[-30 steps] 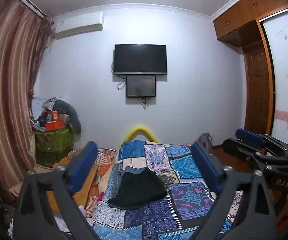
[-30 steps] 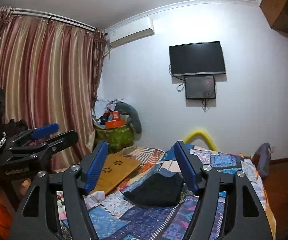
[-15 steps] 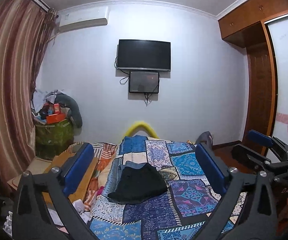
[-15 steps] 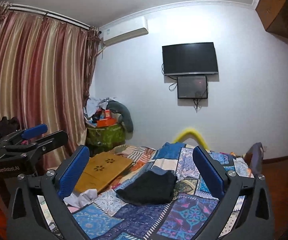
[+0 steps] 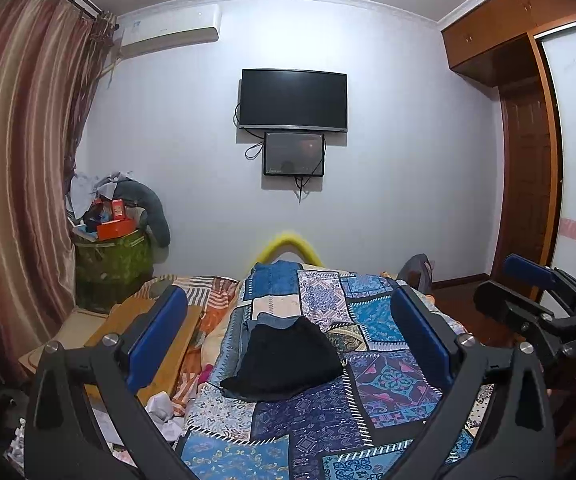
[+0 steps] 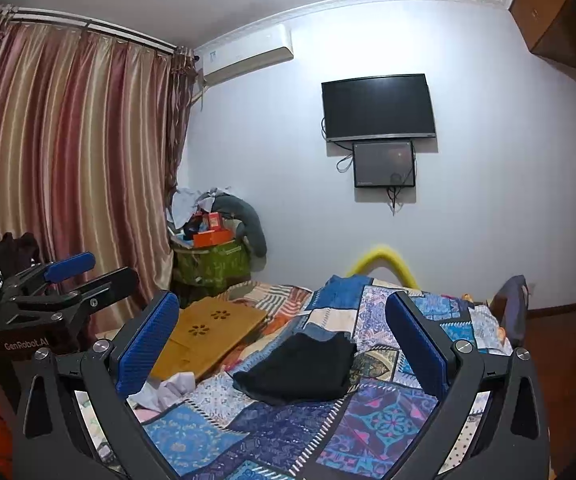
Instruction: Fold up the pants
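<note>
Since a second ago the right tool (image 6: 283,344) has spread its jaws wider, and now they stand fully apart with nothing between them; the pants have stayed where they lay. At far left hang striped curtains (image 5: 11,168), and beside them a green bin (image 5: 113,264) is heaped with clutter. A wooden lap tray (image 6: 207,332) lies at the bed's left edge. The left tool (image 5: 288,332) is released too, its blue pads wide apart and empty. Beyond both tools, untouched, the black pants (image 5: 283,360) lie in a folded bundle on the patchwork quilt (image 5: 388,384) near the bed's middle. On the wall above hangs a dark television (image 5: 292,100). A wooden wardrobe (image 5: 524,168) stands at right.
</note>
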### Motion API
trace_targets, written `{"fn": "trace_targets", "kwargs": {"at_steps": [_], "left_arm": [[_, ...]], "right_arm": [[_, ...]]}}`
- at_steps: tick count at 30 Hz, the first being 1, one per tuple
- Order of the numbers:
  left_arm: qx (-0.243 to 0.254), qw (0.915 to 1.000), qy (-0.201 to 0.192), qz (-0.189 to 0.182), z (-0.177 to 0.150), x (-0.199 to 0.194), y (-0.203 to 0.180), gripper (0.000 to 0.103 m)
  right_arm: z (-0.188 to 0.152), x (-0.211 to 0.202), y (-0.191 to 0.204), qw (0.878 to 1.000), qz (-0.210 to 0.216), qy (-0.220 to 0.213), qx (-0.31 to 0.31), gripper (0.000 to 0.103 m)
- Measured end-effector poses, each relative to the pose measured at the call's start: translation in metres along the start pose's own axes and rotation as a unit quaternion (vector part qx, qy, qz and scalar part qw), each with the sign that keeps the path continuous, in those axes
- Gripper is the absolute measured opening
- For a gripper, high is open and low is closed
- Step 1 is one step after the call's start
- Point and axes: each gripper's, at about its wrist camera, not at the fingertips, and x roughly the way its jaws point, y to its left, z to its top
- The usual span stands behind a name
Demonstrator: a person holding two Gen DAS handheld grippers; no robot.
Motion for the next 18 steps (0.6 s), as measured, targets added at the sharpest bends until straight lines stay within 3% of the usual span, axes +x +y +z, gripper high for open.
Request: {"fn": "trace_targets", "kwargs": {"at_steps": [18], "left_arm": [[0.008, 1.0000, 0.004, -0.004, -0.0049, 0.0056, -0.0025, 0.103]], "right_arm": [[0.0031, -0.0005, -0.0005, 1.000, -0.010, 0.008, -0.001, 0.103]]}}
